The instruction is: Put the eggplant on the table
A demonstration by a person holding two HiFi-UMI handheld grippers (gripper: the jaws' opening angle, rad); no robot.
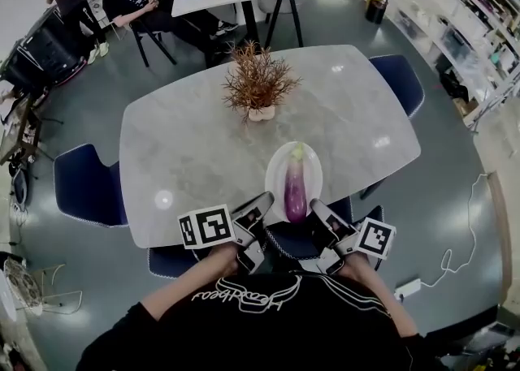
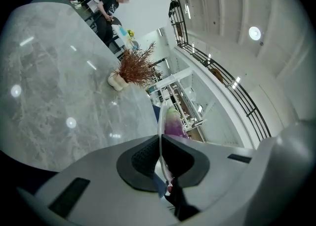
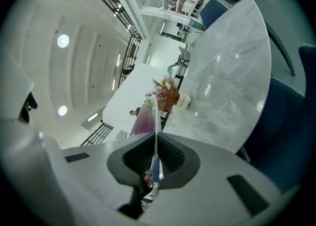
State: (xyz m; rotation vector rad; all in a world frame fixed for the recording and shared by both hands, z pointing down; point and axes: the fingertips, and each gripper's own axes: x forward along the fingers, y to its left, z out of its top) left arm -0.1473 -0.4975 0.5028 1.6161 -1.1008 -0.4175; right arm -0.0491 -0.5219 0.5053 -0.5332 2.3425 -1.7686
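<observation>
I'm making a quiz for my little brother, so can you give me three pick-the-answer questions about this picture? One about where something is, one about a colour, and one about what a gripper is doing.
1. Where does the eggplant lie?
A) in a basket
B) on a white plate
C) inside a bowl

2. What colour is most of the eggplant?
A) purple
B) orange
C) white

3. What are the left gripper's jaws doing?
A) standing wide open and empty
B) holding a spoon
C) pinching the plate's rim

Answers:
1 B: the head view shows it lying lengthwise on the plate.
2 A: its body is purple, with a green top.
3 C: the left gripper view shows the thin white rim clamped between the dark pads.
</observation>
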